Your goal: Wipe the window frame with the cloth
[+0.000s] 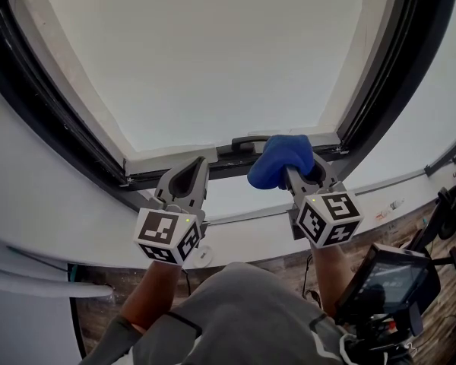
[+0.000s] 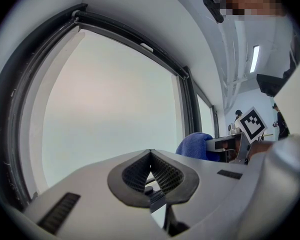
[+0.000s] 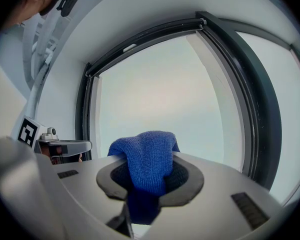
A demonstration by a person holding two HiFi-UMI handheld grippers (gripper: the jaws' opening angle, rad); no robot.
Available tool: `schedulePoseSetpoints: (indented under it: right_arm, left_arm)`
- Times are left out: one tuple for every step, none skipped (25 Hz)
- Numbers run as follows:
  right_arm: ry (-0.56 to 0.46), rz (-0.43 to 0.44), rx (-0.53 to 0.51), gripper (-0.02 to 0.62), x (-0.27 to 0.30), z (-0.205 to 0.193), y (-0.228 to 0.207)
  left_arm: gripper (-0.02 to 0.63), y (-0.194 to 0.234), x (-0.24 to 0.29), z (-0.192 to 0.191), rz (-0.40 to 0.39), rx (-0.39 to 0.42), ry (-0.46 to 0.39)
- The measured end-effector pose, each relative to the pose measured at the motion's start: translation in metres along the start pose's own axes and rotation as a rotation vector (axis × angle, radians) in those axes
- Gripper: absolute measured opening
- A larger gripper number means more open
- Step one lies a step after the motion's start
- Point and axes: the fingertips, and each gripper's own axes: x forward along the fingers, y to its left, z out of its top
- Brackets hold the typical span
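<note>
Blue cloth (image 1: 283, 160) is clamped in right hand-held gripper (image 1: 298, 173), bunched fwd to meet the window frame's (image 1: 61, 124) near edge; left hand-held gripper (image 1: 193, 167) is kept closed, empty.

White pipes (image 1: 38, 286) at lower left, wood floor (image 1: 102, 295), black screen (image 1: 387, 284) at lower right.

Two grippers, a left gripper (image 1: 197, 167) and a right gripper (image 1: 302, 179), are hovering just below one window frame (image 1: 55, 122), one blue cloth (image 1: 281, 160) is showing at its bottom rail beside one handle (image 1: 247, 141), and two white pipes (image 1: 30, 277) are running to its lower left.
</note>
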Motion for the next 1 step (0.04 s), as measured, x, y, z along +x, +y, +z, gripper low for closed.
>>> schedulePoseSetpoints:
  right_arm:
    - [0.001,0.001,0.001,0.118,0.0001,-0.0001,0.0009]
  left_arm:
    - [0.008,0.0,-0.0008,0.0002,-0.001,0.001,0.001]
